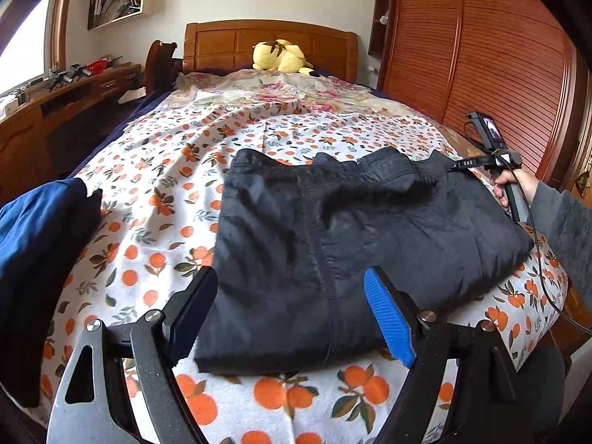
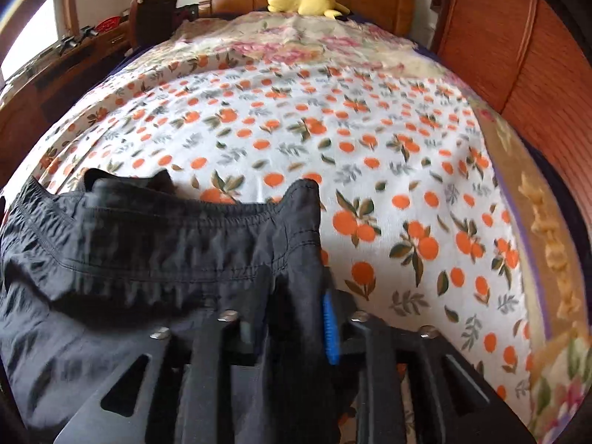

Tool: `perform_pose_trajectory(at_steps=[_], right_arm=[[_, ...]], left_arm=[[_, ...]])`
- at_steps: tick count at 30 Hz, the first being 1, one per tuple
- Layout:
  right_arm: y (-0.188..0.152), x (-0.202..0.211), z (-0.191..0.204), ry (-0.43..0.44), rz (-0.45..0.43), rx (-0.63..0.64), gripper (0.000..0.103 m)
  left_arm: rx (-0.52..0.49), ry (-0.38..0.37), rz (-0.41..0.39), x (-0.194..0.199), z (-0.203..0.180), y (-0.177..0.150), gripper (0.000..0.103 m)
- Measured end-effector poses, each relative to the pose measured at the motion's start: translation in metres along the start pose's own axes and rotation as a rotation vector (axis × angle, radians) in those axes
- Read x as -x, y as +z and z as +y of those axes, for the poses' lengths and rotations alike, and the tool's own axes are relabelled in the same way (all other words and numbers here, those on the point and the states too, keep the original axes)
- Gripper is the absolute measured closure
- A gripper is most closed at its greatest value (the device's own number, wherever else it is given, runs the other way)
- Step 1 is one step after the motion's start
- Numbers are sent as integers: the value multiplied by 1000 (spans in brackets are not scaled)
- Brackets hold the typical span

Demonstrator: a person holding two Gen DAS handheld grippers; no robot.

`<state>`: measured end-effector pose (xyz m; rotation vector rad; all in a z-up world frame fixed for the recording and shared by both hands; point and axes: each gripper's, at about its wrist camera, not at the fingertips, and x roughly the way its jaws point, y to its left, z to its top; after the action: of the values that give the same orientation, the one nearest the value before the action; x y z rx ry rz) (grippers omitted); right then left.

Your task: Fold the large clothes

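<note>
A: Tongs first: the left tongs (image 1: 288, 318) gape wide over the near edge of the folded black trousers (image 1: 370, 222), gripping nothing.

B: The right tongs (image 2: 296, 318) pinch their waistband corner. The trousers lie on the bed (image 2: 370, 148); the yellow plush toy (image 1: 281, 55) sits far back.

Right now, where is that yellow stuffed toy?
The yellow stuffed toy lies at the far end of the bed, against the wooden headboard, top centre in both wrist views, well beyond the black trousers.
</note>
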<state>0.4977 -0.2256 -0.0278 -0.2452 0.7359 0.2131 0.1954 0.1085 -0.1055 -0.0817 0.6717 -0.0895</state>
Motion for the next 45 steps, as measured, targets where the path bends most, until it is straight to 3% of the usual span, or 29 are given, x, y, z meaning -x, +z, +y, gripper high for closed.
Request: perform_pose_trajectory(at_steps=[1,5,10,15,19,24,26,27,29,31,33,35,40,45], right_arm=[[3,5,8,4,-22,14,55],[10,34,49,64,-96,83,47],[13,39,133,222,-104,213,46],[15,21,210,318,-72,331,46],[22,-13,245,347,-6,346,46],[37,-81,256,342,177,357,43],[36,-91,262,340,201,364,43],[37,-93,266,340,199,375,45],[34,-95,274,359,205,394,70],[33,-91,276,351,197,417,84],[32,-94,284,339,191,442,90],[34,-92,285,326,179,447,103],[45,-78,286,354,120,415,103],[63,-60,278,399,-2,343,103]], left_arm=[[-1,3,-1,1,2,0,21],[-2,15,-10,8,6,-1,21],[-7,25,-19,11,10,0,21],[-9,33,-20,11,14,3,21],[-13,39,-13,12,15,2,21],[-21,42,-8,14,18,-3,21],[-21,45,-4,14,20,-5,21],[-20,46,-2,14,20,-5,21],[-16,43,0,14,22,-6,21],[-13,38,4,13,23,-8,21],[-16,35,8,11,22,-9,21],[-19,32,12,11,21,-11,21],[-31,38,20,13,20,-14,21],[-27,53,22,18,24,-17,21]])
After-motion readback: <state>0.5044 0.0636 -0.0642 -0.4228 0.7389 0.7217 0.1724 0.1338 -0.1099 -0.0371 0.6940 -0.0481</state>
